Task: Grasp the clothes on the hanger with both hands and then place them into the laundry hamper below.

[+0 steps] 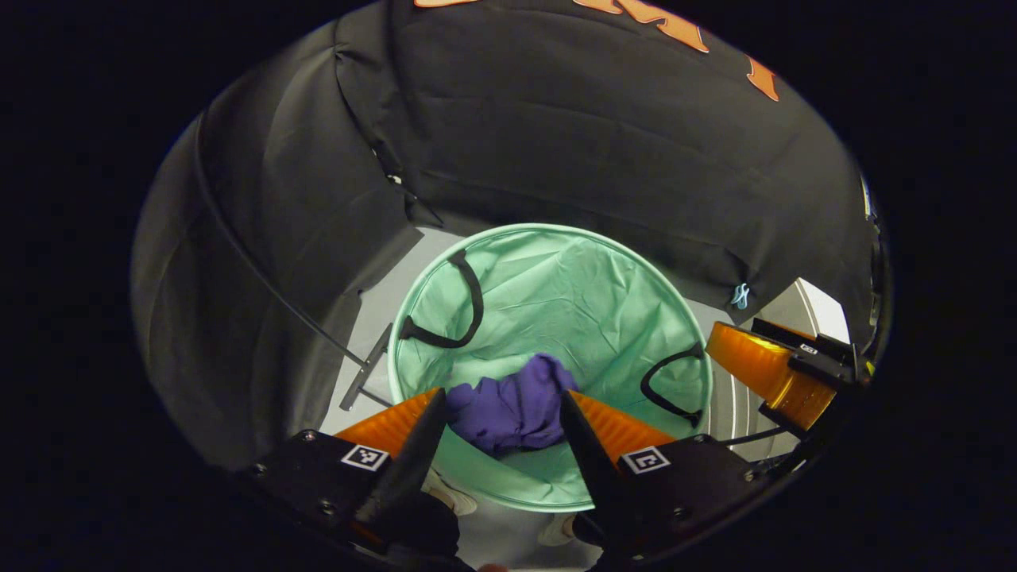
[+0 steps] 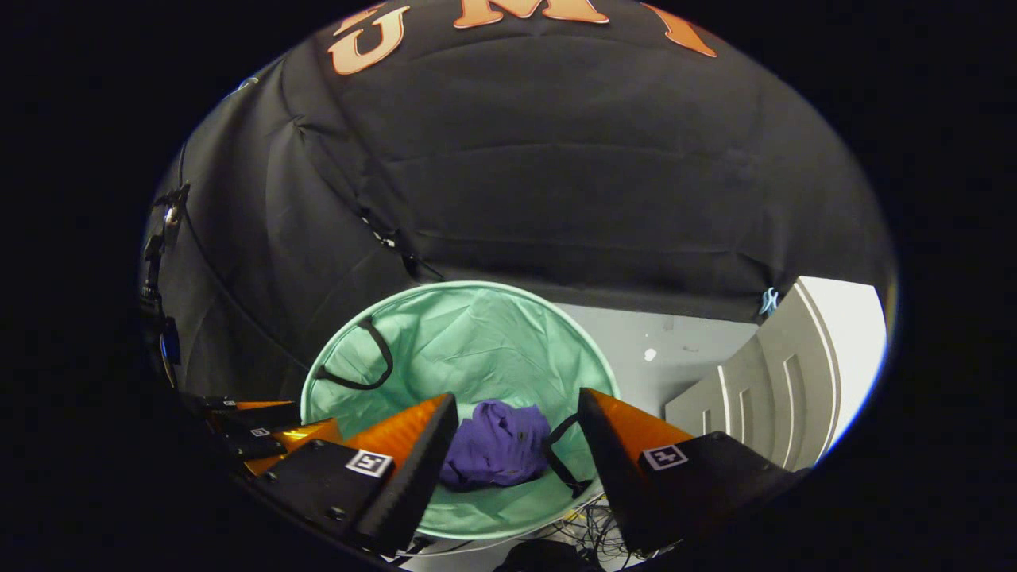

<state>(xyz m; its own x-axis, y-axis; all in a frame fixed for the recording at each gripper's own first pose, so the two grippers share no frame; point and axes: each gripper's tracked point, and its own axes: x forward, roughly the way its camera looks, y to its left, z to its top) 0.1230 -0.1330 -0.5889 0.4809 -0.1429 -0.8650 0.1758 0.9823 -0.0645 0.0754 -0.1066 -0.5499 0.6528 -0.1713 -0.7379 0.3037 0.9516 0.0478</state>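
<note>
where crumpled purple cloth point(image 1: 512, 413) lies, thin green hamper point(image 1: 556, 278) seems round.

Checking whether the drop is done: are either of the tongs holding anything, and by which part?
Nothing is held. Both the left tongs and right tongs are open above the hamper; the purple garment lies inside it.

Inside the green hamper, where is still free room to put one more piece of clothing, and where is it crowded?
The laundry hamper has bare green lining at its far side, between the two black handles and beyond the purple clothes. The near side is crowded: the clothes lie bunched there, with the left gripper and right gripper open above them.
</note>
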